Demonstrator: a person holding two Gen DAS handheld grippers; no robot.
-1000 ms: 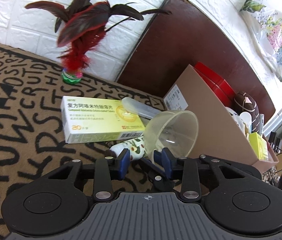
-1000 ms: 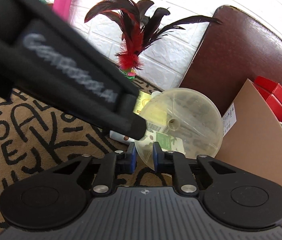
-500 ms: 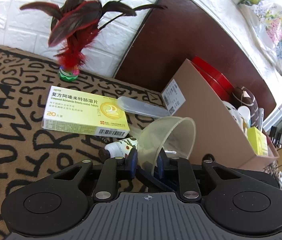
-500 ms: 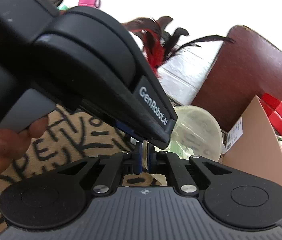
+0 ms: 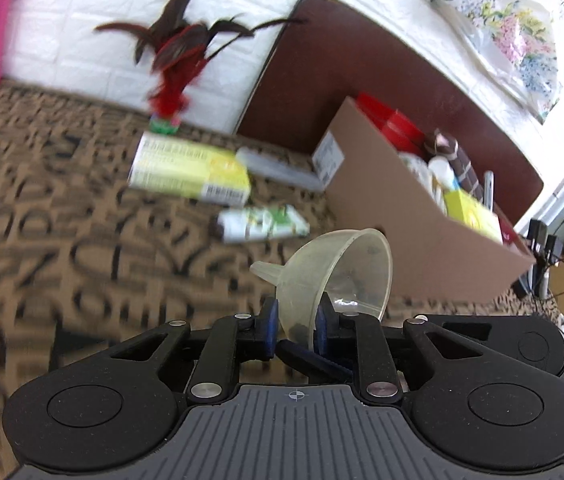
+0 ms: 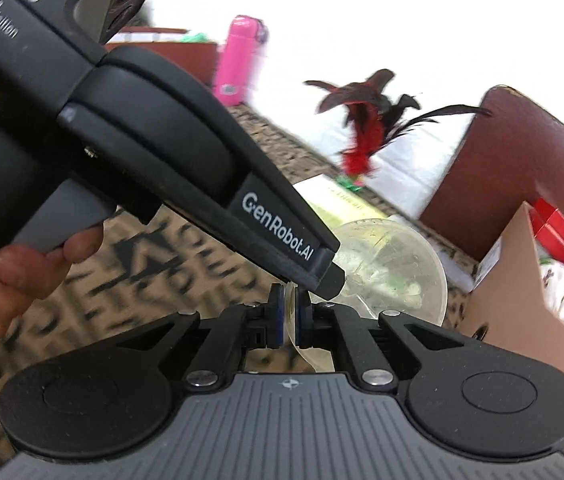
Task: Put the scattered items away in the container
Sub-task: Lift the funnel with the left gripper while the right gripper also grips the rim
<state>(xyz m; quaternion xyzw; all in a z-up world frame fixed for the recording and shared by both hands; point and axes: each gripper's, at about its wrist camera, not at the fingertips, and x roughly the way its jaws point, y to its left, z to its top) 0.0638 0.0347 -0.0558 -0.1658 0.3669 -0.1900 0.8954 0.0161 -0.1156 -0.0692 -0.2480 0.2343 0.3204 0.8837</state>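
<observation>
Both grippers — left [image 5: 296,330], right [image 6: 288,320] — have jaws pinching the clear funnel's [image 5: 338,272] rim beside the cardboard box [image 5: 414,240].

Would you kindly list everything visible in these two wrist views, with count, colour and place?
clear plastic funnel: 1, translucent, gripped at its rim by both grippers
brown cardboard box: 1, right on the cloth, filled with mixed items
yellow medicine carton: 1, yellow-white, flat on the cloth
green-printed white tube: 1, lying in front of the carton
clear plastic case: 1, between carton and box
red-black feather shuttlecock: 1, upright by the wall
pink bottle: 1, at the wall
letter-patterned brown cloth: 1, under everything
left gripper: 1, black, blue pads
right gripper: 1, black, blue pads
hand: 1, on the left gripper's handle
</observation>
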